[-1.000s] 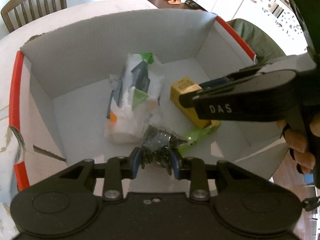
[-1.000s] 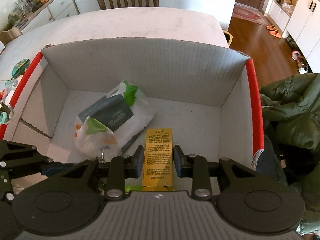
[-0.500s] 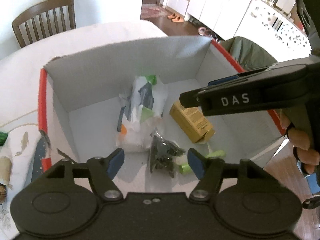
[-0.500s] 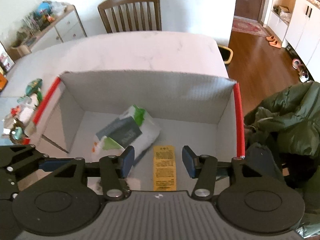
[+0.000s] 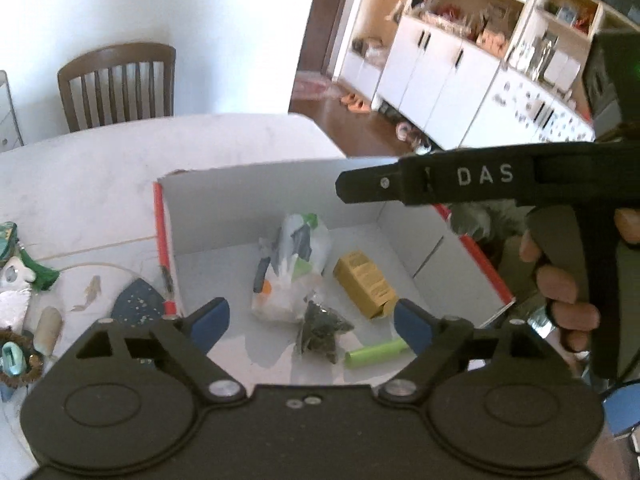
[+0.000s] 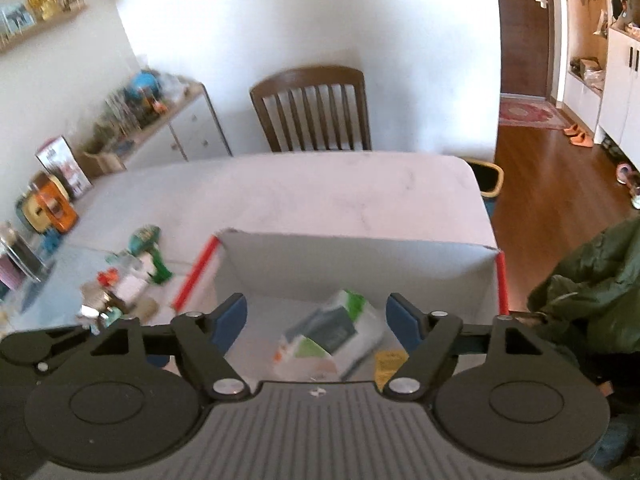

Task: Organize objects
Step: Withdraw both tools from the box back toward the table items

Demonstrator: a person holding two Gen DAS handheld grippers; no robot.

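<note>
A white cardboard box (image 5: 280,188) with red edges sits on the table. Inside it lie a white and green plastic bag (image 5: 292,256), a yellow carton (image 5: 364,284), a small clear bag of dark bits (image 5: 322,330) and a green tube (image 5: 376,354). My left gripper (image 5: 310,320) hangs open high above the box with nothing between its fingers. My right gripper (image 6: 316,322) is also open and empty above the box (image 6: 360,256), over the white and green bag (image 6: 332,336) and the yellow carton (image 6: 390,362). The right gripper's body marked DAS (image 5: 484,178) and a hand (image 5: 564,292) cross the left wrist view.
Small items (image 5: 24,288) lie scattered on the table left of the box. A wooden chair (image 6: 312,108) stands at the table's far side. A green jacket (image 6: 592,288) lies to the right of the box. A sideboard (image 6: 160,128) lines the left wall.
Both grippers opened and rose away from the box. The left one let go of the bag of dark bits, the right one let go of the yellow carton; both now lie in the box.
</note>
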